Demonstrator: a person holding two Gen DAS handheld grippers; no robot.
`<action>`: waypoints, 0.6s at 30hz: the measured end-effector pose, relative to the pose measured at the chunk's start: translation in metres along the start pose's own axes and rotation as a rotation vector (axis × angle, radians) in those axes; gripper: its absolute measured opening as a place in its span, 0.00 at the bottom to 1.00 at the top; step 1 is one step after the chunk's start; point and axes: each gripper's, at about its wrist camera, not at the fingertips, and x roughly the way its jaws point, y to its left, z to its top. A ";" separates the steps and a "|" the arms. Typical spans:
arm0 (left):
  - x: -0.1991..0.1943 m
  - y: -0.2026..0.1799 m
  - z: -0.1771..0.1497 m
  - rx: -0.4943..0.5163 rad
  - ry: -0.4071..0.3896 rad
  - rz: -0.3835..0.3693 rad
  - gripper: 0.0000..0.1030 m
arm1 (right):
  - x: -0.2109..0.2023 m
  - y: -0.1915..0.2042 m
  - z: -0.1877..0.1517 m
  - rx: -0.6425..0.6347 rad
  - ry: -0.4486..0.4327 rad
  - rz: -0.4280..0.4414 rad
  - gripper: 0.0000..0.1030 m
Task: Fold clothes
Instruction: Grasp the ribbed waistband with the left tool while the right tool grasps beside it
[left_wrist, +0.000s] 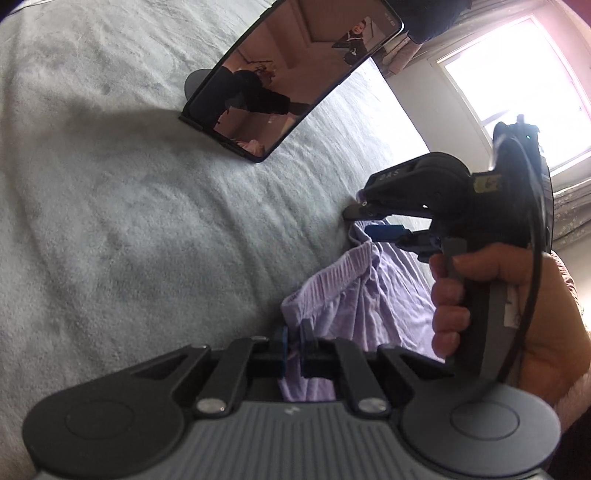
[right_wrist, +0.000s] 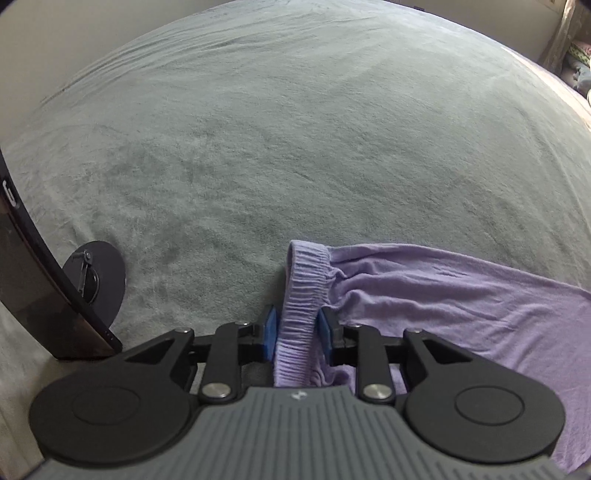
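A lilac garment (left_wrist: 369, 295) with a ribbed elastic waistband (right_wrist: 303, 288) lies bunched on a grey-green blanket (left_wrist: 147, 221). In the left wrist view my left gripper (left_wrist: 294, 347) is shut on an edge of the garment, with cloth pinched between its blue pads. My right gripper (right_wrist: 297, 332) is shut on the waistband, which stands up between its blue pads; the rest of the garment (right_wrist: 461, 302) spreads to the right. The right gripper (left_wrist: 369, 221) also shows from the side, held by a hand (left_wrist: 480, 314) above the cloth's far end.
A dark phone (left_wrist: 291, 81) leans on a round stand (right_wrist: 99, 280) on the blanket, close to the left of the right gripper. The blanket (right_wrist: 295, 129) stretches wide beyond the garment. A bright window (left_wrist: 517, 92) is at the right.
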 end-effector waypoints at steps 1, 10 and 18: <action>-0.002 0.001 0.000 0.003 -0.012 0.005 0.05 | 0.001 0.001 0.000 -0.010 -0.004 -0.019 0.23; -0.025 0.012 0.005 0.005 -0.079 0.037 0.04 | -0.003 -0.017 -0.001 0.136 -0.073 0.083 0.13; -0.040 0.020 0.014 0.010 -0.140 0.094 0.04 | -0.005 0.000 0.005 0.134 -0.103 0.136 0.12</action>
